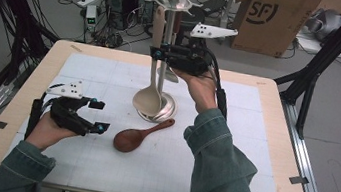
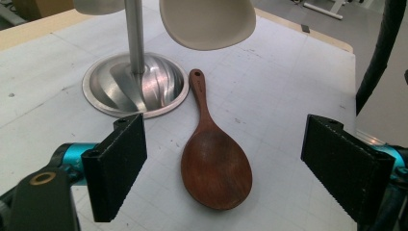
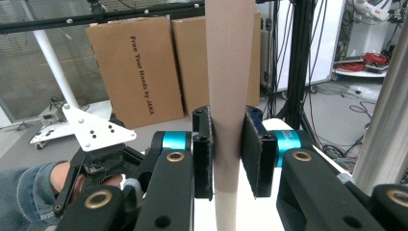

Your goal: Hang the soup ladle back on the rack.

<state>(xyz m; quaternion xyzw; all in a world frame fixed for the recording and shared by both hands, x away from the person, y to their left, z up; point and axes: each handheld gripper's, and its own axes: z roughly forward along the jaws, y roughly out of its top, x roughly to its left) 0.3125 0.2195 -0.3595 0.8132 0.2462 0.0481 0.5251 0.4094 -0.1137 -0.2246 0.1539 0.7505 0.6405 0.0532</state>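
A beige spoon [image 1: 149, 95] hangs upright beside the pole of a metal utensil stand [image 1: 169, 30]. My right gripper [image 1: 157, 52] is shut on its handle [image 3: 230, 57], which the pads [image 3: 204, 154] squeeze from both sides. Whether the handle's top sits on a hook I cannot tell. A dark brown wooden spoon [image 1: 135, 137] lies flat on the white mat, handle towards the stand's round base [image 2: 134, 84]. Just left of it, low over the mat, my left gripper [image 1: 100, 115] is open. In the left gripper view the wooden spoon [image 2: 214, 163] lies between the wide-apart jaws, untouched.
A second pale utensil [image 1: 170, 73] hangs behind the stand's pole. The white mat [image 1: 231, 150] covers most of the wooden table [image 1: 276, 156]. Cardboard boxes [image 1: 270, 19], computers and cables lie on the floor beyond the far edge.
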